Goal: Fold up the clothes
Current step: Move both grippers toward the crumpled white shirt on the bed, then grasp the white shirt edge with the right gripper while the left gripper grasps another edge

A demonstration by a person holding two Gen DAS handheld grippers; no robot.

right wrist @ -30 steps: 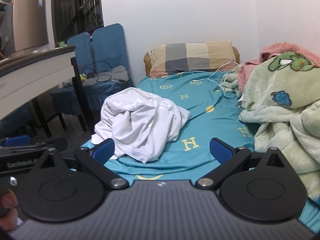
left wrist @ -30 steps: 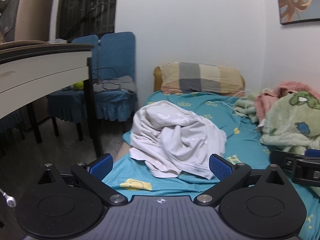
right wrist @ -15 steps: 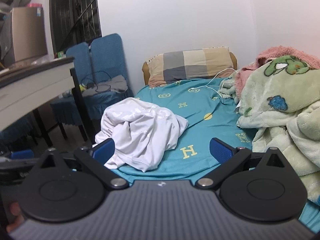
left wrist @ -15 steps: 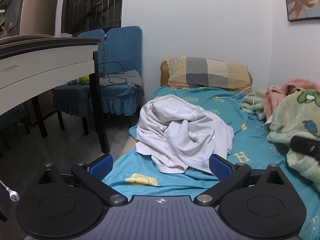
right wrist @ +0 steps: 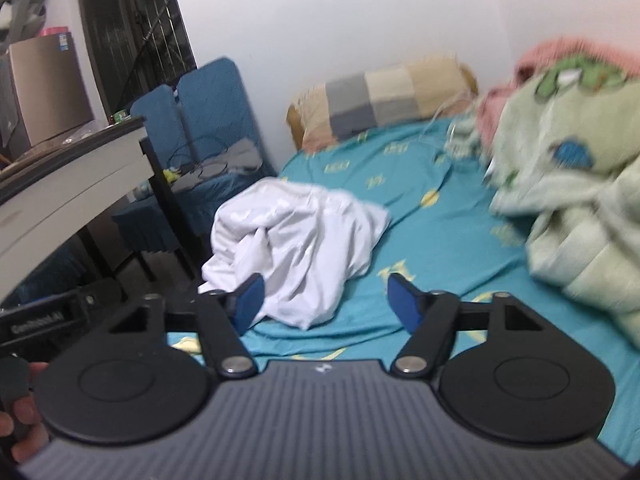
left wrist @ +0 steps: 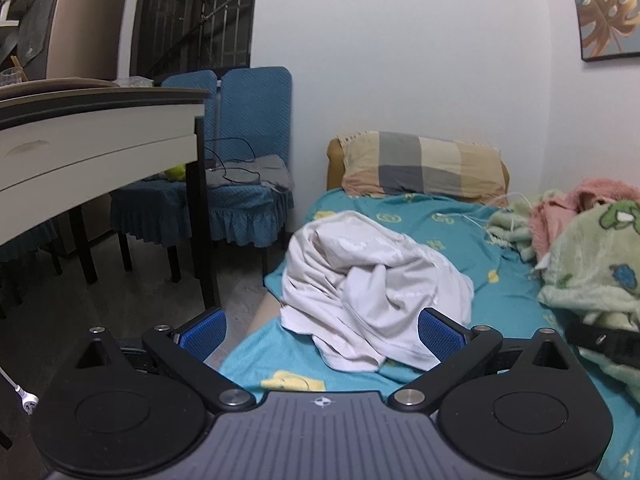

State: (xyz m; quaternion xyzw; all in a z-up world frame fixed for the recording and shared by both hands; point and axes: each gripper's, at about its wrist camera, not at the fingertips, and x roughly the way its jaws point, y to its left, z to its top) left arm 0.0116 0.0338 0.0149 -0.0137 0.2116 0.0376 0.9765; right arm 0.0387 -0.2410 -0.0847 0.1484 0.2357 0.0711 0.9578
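On the teal bedsheet (left wrist: 500, 312), near its left edge, lies a crumpled white shirt (left wrist: 372, 280). Left gripper (left wrist: 322, 334) and right gripper (right wrist: 322, 300) hover before it, jaws wide apart, holding nothing. Beyond: pillow (left wrist: 420, 166), green blanket (right wrist: 580, 200), chairs (left wrist: 240, 152).

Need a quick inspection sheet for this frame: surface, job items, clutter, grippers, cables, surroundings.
Surface: bed with teal patterned sheet, wrinkled.
Job's things: white garment crumpled in a heap near the bed's left edge, unfolded.
Clutter: green blanket and pink blanket piled on the right side; plaid pillow at the head.
Grippers: left gripper open, empty, short of the garment; right gripper open, empty, view blurred.
Cables: white cable on the sheet near the pillow; dark cable on the chair.
Surroundings: blue chairs, table, wall picture.
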